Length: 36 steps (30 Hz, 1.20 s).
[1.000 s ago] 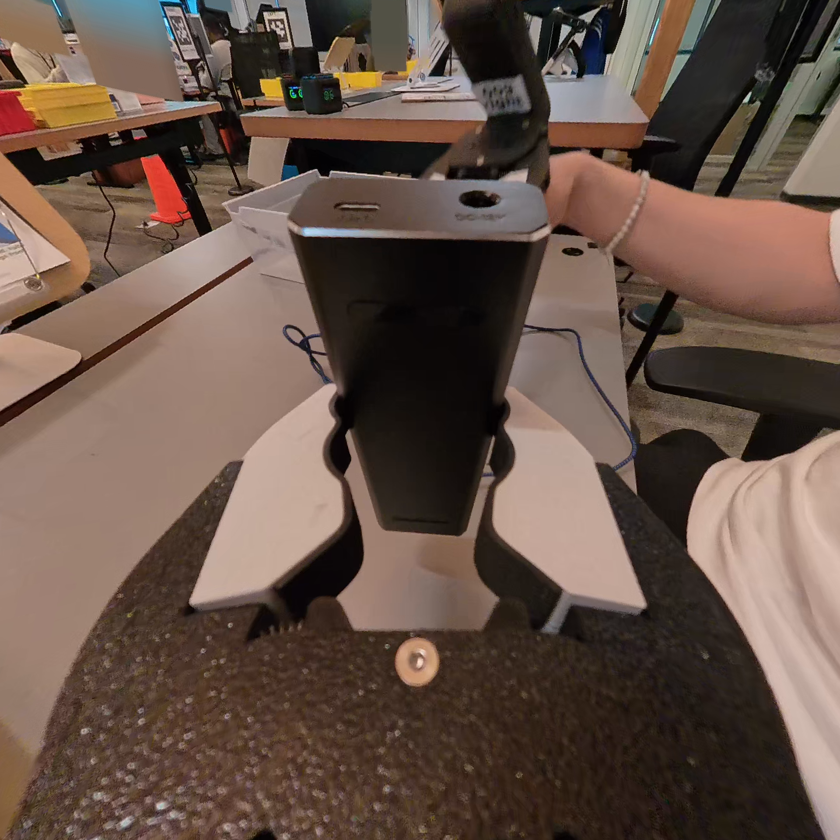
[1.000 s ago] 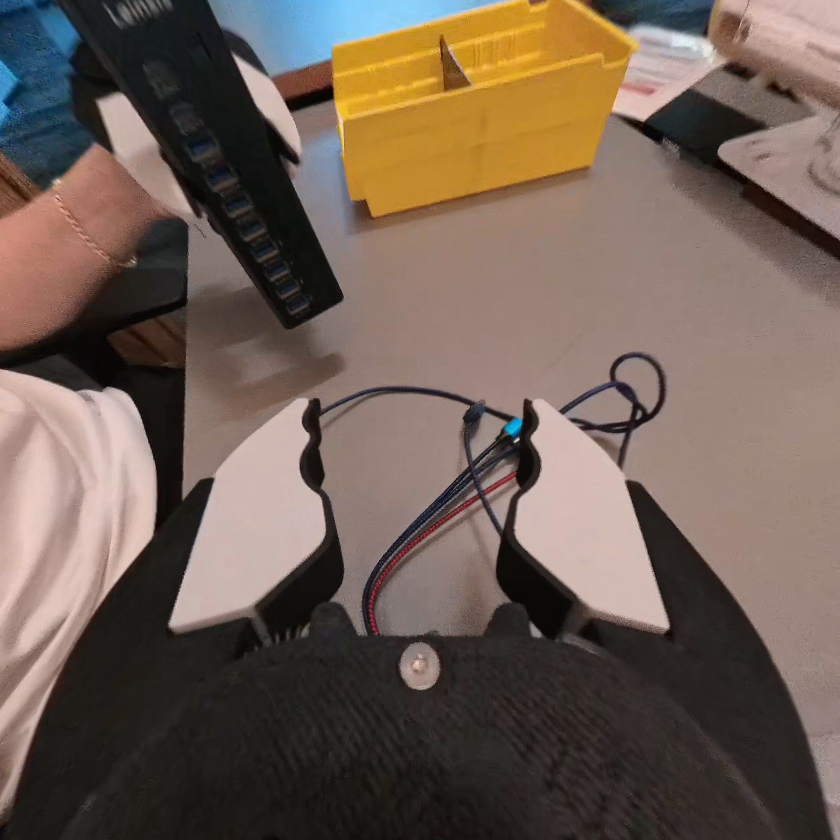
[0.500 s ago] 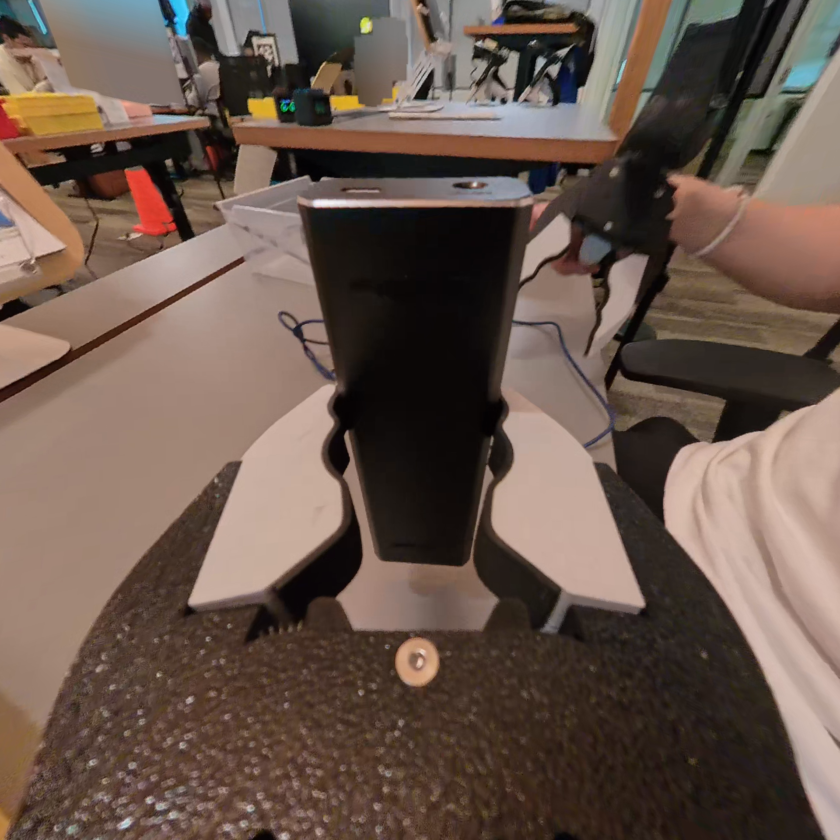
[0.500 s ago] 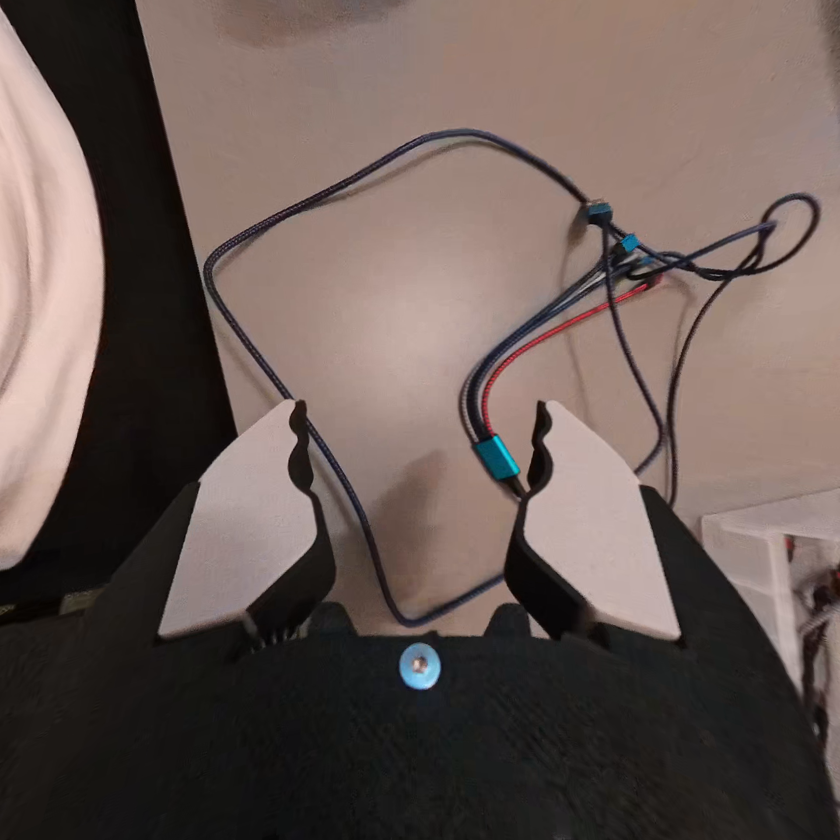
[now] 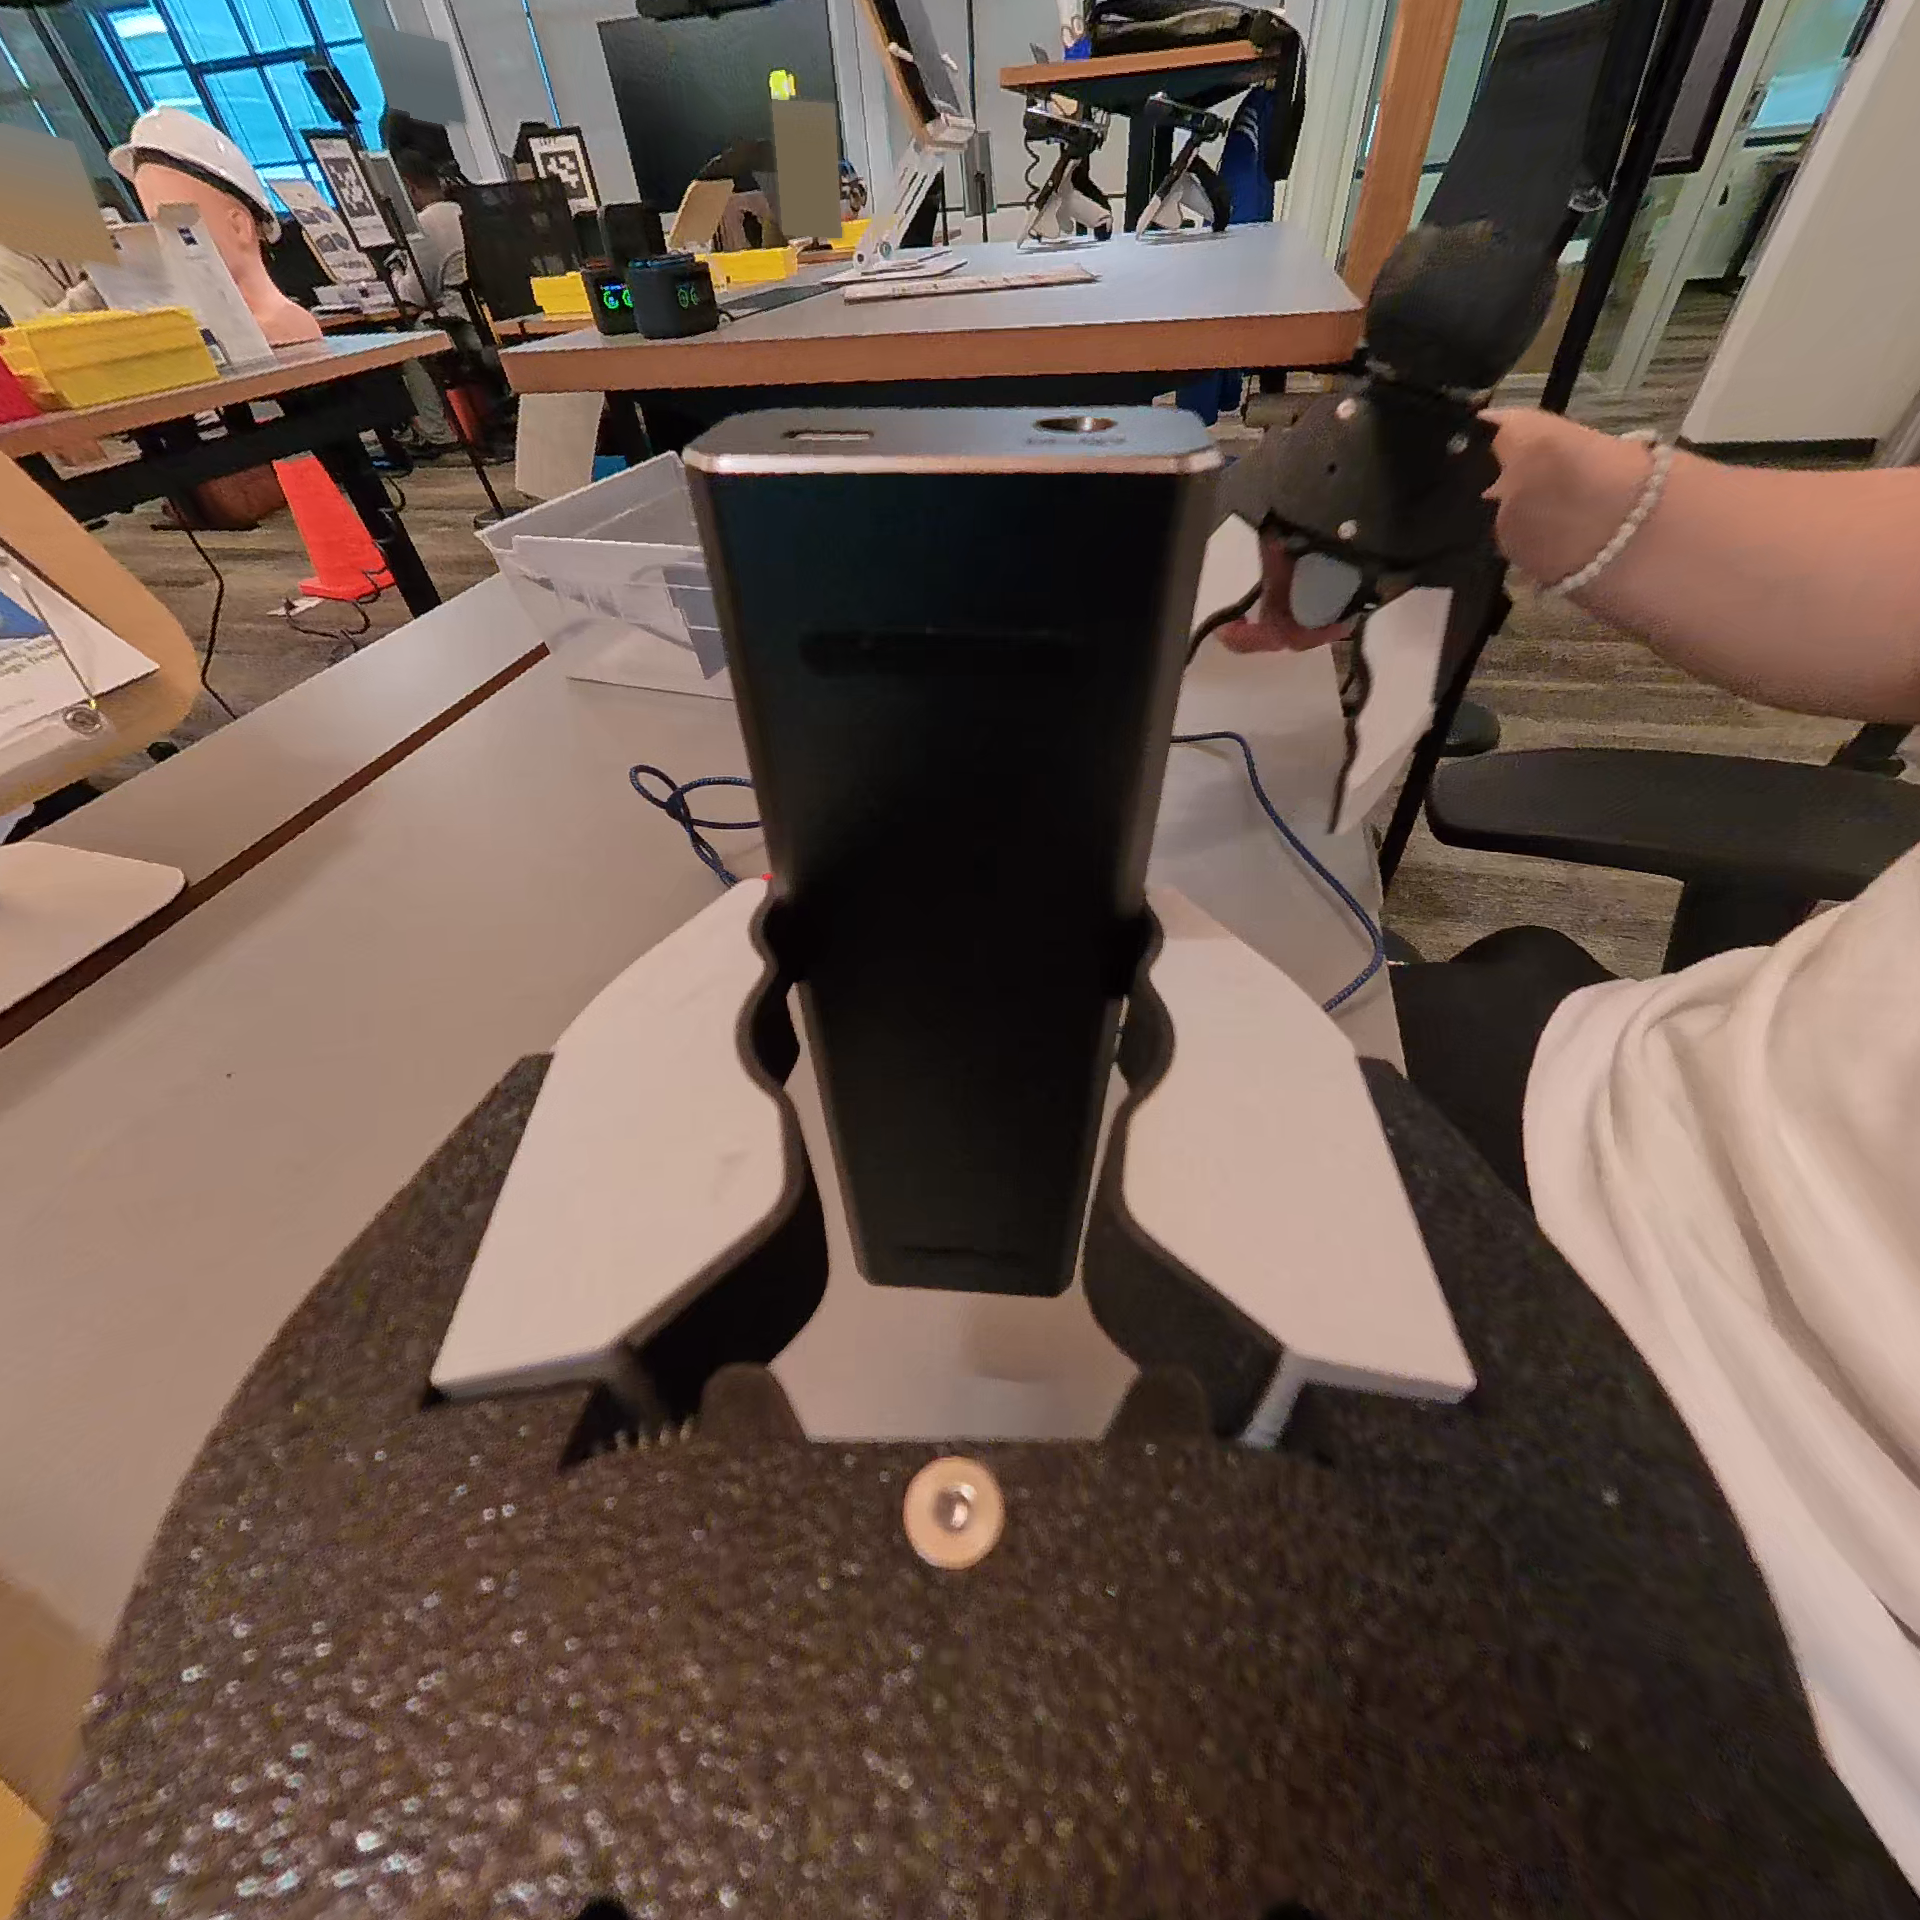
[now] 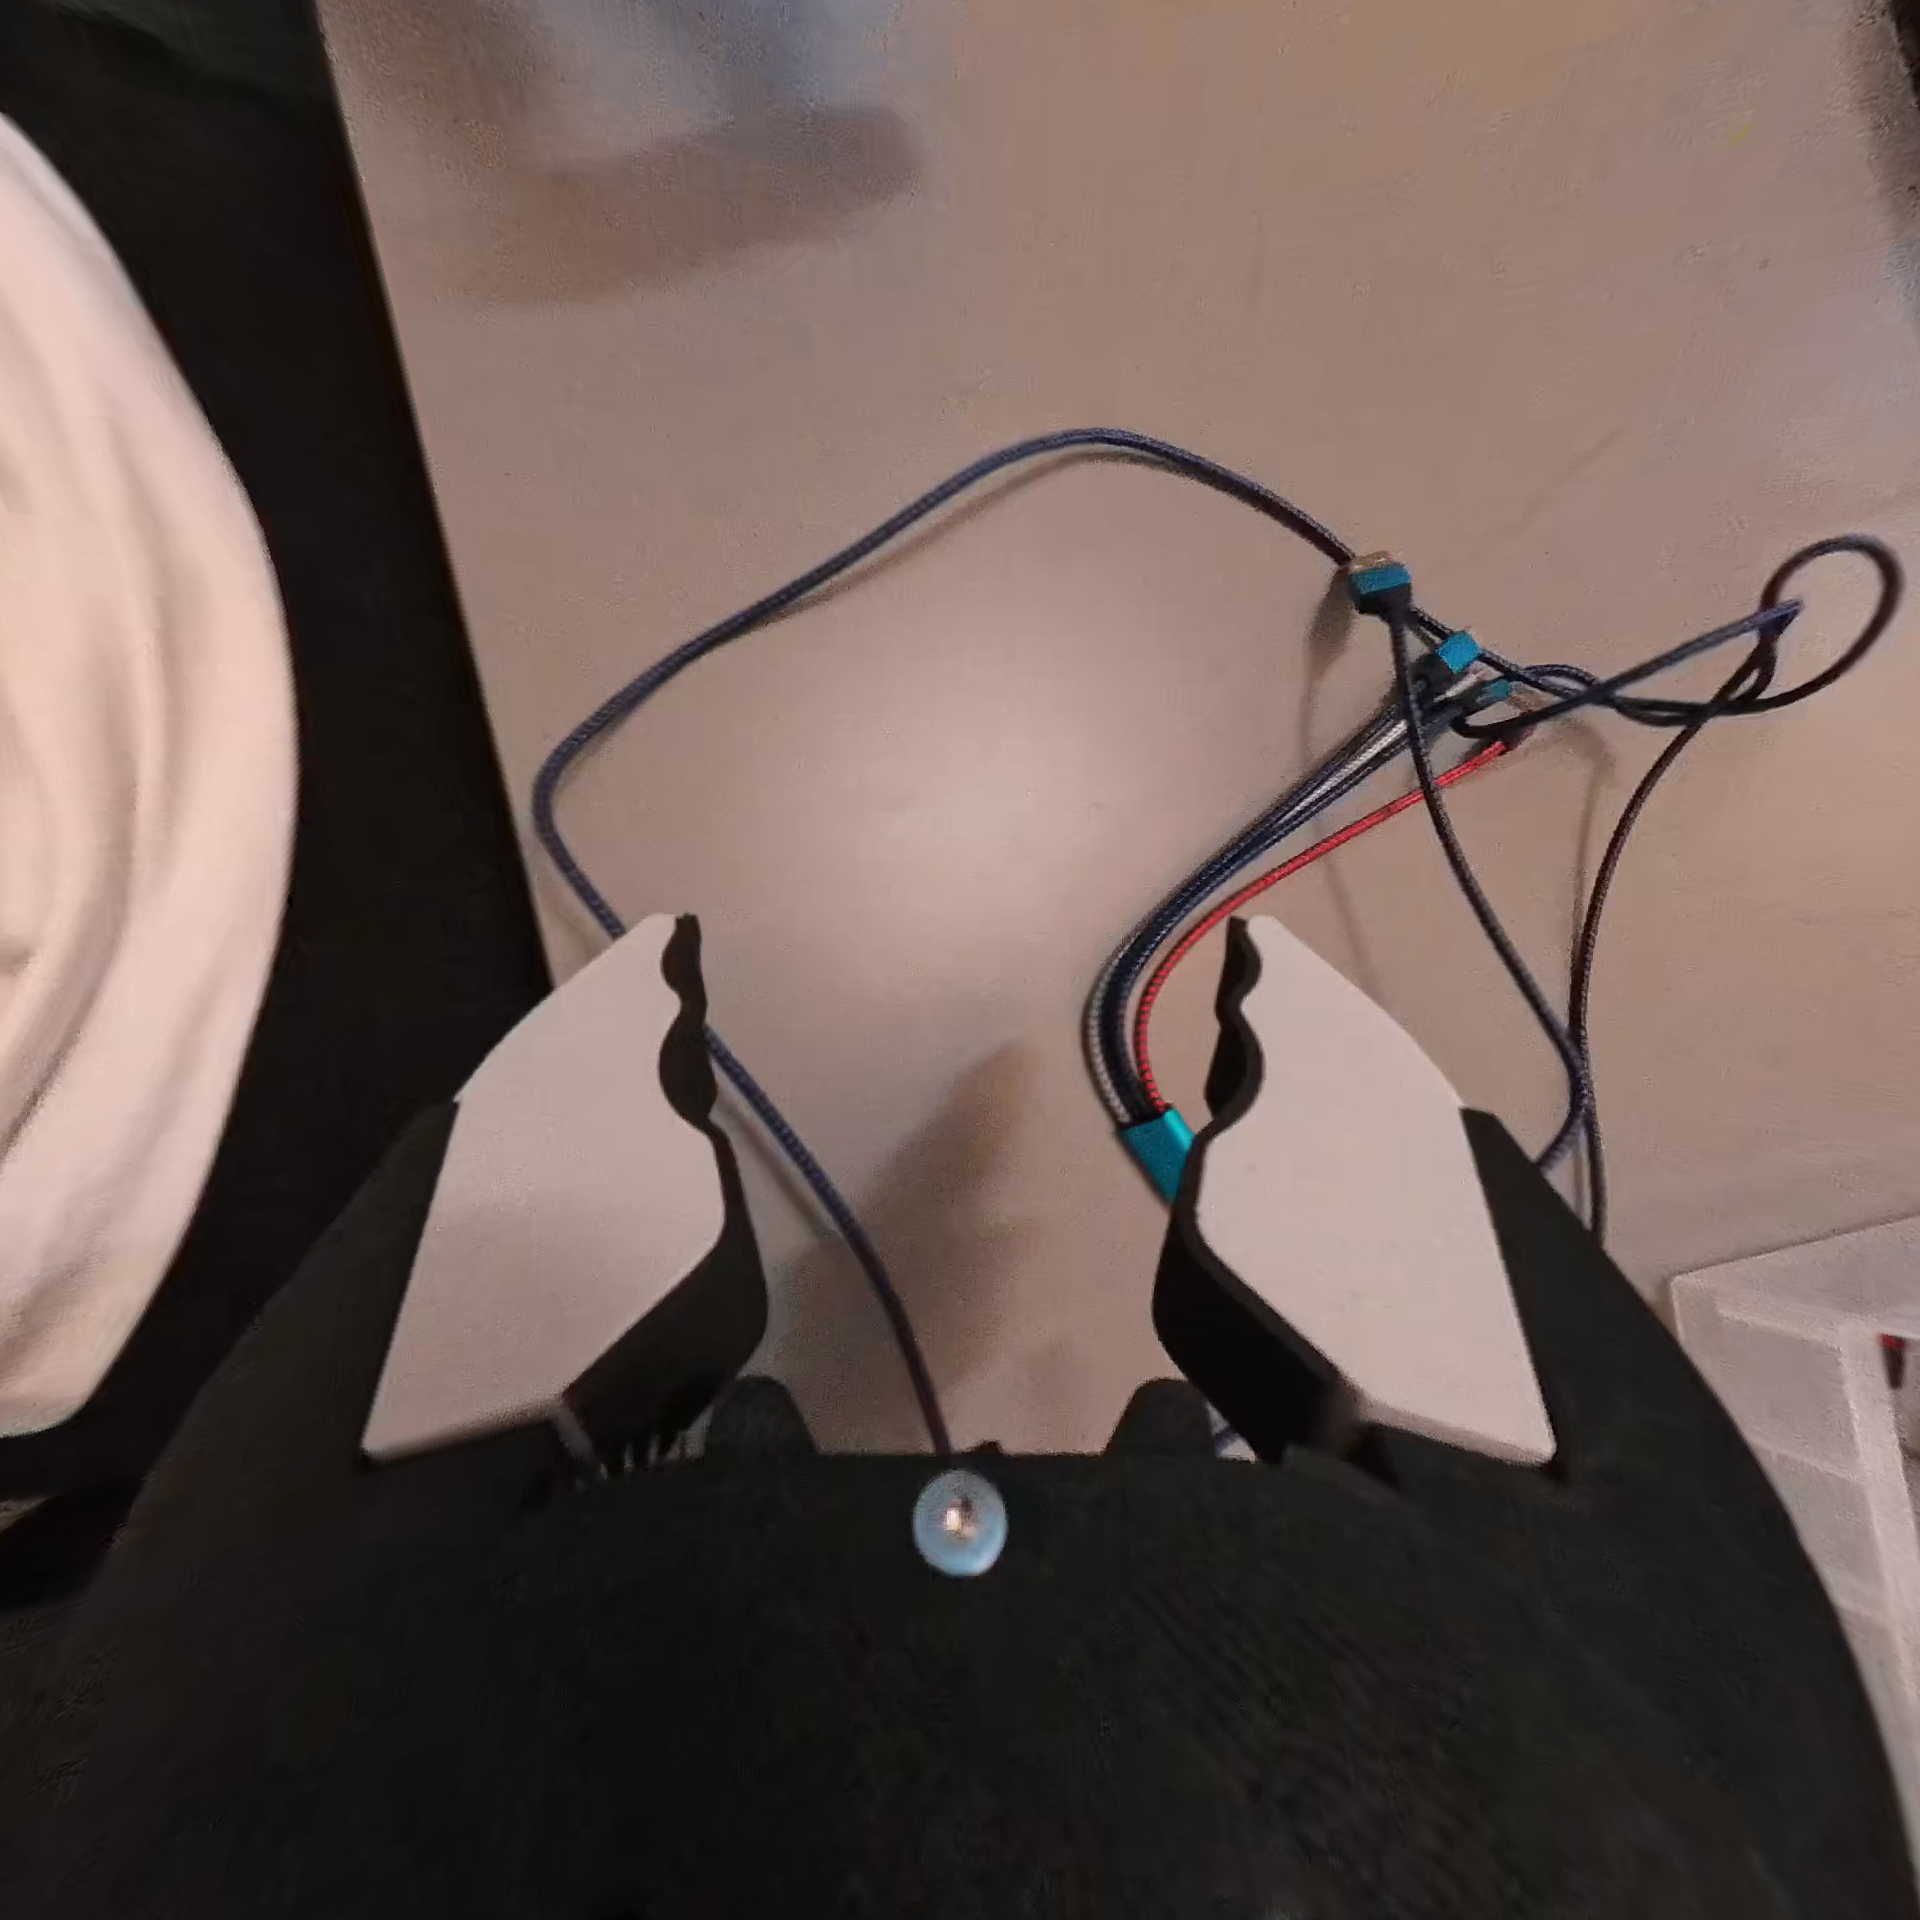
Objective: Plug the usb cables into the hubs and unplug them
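My left gripper (image 5: 951, 935) is shut on a long black USB hub (image 5: 951, 790) and holds it above the table with its far end raised. My right gripper (image 6: 961, 935) is open and empty, pointing down over braided USB cables (image 6: 831, 582) on the beige table (image 6: 1143, 260). A blue connector block (image 6: 1153, 1148) with dark, grey and red strands lies just inside the right finger. More blue plugs (image 6: 1377, 577) lie tangled farther right. The right gripper also shows in the left wrist view (image 5: 1382, 665), at the right past the hub, over a blue cable (image 5: 1309, 862).
A clear plastic bin (image 5: 613, 582) stands behind the hub and shows as a white corner (image 6: 1808, 1382) in the right wrist view. A black office chair (image 5: 1662, 800) and my white sleeve (image 5: 1745, 1195) are at the right. Other desks with yellow bins (image 5: 114, 358) stand beyond. Left tips to right tips: about 20 centimeters. My left tips are about 30 centimeters from the blue connector block (image 6: 1153, 1148), my right tips only 8 centimeters.
My right gripper swung from facing across the table to pointing down over the cables, then drew closer to the blue connector block. The left gripper kept hold of the hub, nearly still.
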Each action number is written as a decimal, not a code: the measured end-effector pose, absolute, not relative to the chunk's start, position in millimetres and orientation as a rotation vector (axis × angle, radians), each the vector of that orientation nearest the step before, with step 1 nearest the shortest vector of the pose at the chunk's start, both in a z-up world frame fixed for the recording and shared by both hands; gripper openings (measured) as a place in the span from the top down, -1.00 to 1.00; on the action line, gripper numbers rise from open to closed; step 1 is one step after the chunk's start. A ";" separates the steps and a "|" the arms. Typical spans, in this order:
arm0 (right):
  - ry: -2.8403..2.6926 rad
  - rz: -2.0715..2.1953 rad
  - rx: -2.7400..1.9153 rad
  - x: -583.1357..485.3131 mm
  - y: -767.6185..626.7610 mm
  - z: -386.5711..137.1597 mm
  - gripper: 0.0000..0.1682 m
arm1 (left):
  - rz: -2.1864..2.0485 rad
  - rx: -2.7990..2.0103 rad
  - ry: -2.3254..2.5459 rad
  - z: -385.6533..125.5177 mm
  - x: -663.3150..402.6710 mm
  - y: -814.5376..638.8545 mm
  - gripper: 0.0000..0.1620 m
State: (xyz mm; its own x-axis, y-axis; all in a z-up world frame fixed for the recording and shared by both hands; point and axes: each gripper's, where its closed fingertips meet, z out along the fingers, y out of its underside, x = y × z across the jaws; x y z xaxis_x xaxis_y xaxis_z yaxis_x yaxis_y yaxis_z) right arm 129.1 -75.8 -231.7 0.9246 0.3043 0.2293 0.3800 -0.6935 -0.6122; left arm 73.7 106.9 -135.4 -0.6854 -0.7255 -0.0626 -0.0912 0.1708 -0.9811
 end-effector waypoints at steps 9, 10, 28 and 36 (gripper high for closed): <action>-0.490 -0.366 -2.508 162.8 -76.9 -264.3 -0.23 | -1.580 -0.766 1.924 -136.1 75.1 104.6 0.27; -0.467 -0.415 -2.492 171.7 -69.9 -262.6 -0.23 | -1.573 -0.759 1.928 -135.4 74.7 103.9 0.27; -0.095 -0.416 -2.518 223.9 -22.3 -244.5 -0.16 | -1.592 -0.765 1.920 -136.1 65.4 111.6 0.27; 0.051 -0.457 -2.519 275.4 11.4 -232.5 -0.20 | -1.560 -0.746 1.977 -141.3 64.5 106.2 0.27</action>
